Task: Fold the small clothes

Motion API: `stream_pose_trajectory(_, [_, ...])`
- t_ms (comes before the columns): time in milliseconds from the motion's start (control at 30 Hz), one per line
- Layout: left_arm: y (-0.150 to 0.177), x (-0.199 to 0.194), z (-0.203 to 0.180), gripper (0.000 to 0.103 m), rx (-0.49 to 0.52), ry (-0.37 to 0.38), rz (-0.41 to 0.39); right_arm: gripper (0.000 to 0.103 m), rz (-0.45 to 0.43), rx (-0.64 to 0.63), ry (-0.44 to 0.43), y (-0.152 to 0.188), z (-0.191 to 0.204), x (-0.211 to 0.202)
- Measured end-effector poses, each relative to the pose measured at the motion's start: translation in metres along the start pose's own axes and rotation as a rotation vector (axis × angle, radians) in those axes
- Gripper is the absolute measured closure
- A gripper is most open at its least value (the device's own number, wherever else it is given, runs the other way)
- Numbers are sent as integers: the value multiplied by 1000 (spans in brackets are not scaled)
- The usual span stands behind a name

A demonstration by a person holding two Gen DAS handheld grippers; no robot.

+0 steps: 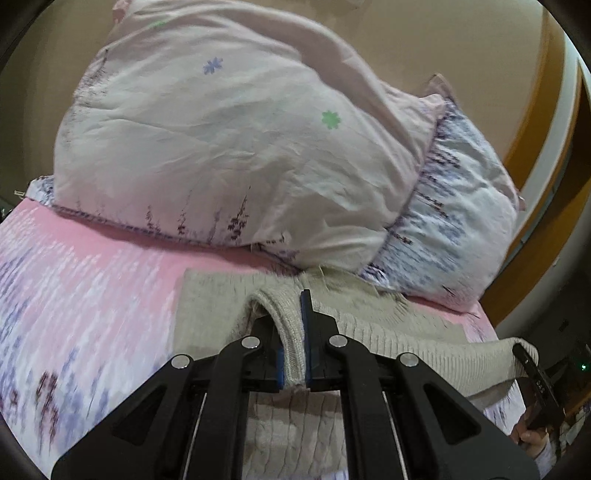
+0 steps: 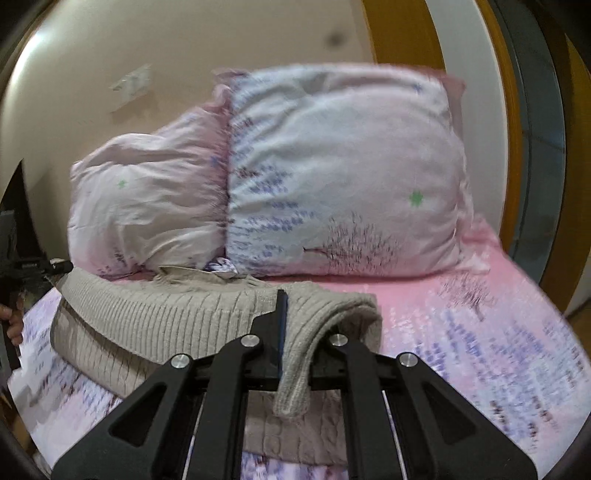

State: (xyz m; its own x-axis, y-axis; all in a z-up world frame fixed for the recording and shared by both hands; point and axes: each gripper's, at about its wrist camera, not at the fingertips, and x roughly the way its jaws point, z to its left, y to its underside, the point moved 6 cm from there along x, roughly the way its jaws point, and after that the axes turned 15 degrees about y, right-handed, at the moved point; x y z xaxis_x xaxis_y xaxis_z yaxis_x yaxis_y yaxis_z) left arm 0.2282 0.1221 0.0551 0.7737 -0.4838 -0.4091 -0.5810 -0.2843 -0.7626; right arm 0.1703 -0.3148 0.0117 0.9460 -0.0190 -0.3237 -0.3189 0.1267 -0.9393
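A beige knitted sweater (image 1: pixel 406 332) lies on the pink flowered bed sheet (image 1: pixel 92 277). My left gripper (image 1: pixel 293 317) is shut on a fold of its ribbed edge and holds it raised above the sheet. My right gripper (image 2: pixel 295 317) is shut on another fold of the sweater (image 2: pixel 147 317), also raised. The ribbed edge stretches between the two grippers. The right gripper also shows at the right edge of the left wrist view (image 1: pixel 532 373), and the left gripper at the left edge of the right wrist view (image 2: pixel 22 266).
Two pillows (image 1: pixel 240 147) (image 2: pixel 343 177) in pale flowered covers lean at the head of the bed, just beyond the sweater. A cream wall (image 2: pixel 110 55) stands behind them. A wooden door frame (image 2: pixel 391 33) is at the right.
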Motion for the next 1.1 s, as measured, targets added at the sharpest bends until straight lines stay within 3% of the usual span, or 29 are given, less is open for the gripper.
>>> stream_pose_trajectory(267, [2, 63, 35, 97, -93, -40, 88, 96, 238, 112, 27, 20, -4, 82])
stream_pose_trajectory(467, [6, 88, 51, 97, -166, -22, 111, 95, 372, 299, -42, 23, -17, 123])
stream_pose_trajectory(567, [11, 95, 59, 97, -203, -12, 127, 93, 481, 395, -73, 33, -21, 144])
stream_pose_trajectory(700, [13, 100, 63, 97, -227, 8, 133, 94, 485, 459, -128, 31, -23, 150])
stream_pose_trajectory(833, [10, 106, 67, 97, -271, 31, 136, 93, 532, 606, -184, 30, -30, 164])
stream_pose_trajectory(933, [9, 111, 68, 96, -292, 44, 148, 73, 570, 721, -231, 29, -34, 174])
stream_pose_trajectory(1000, [9, 112, 69, 95, -308, 61, 154, 42, 551, 781, -261, 23, -37, 174])
stream_pose_trajectory(1067, [7, 113, 68, 74, -322, 93, 151, 27, 489, 801, -248, 12, -40, 169])
stream_pose_trajectory(1100, [5, 112, 68, 67, -330, 113, 138, 26, 477, 784, -222, 10, -40, 169])
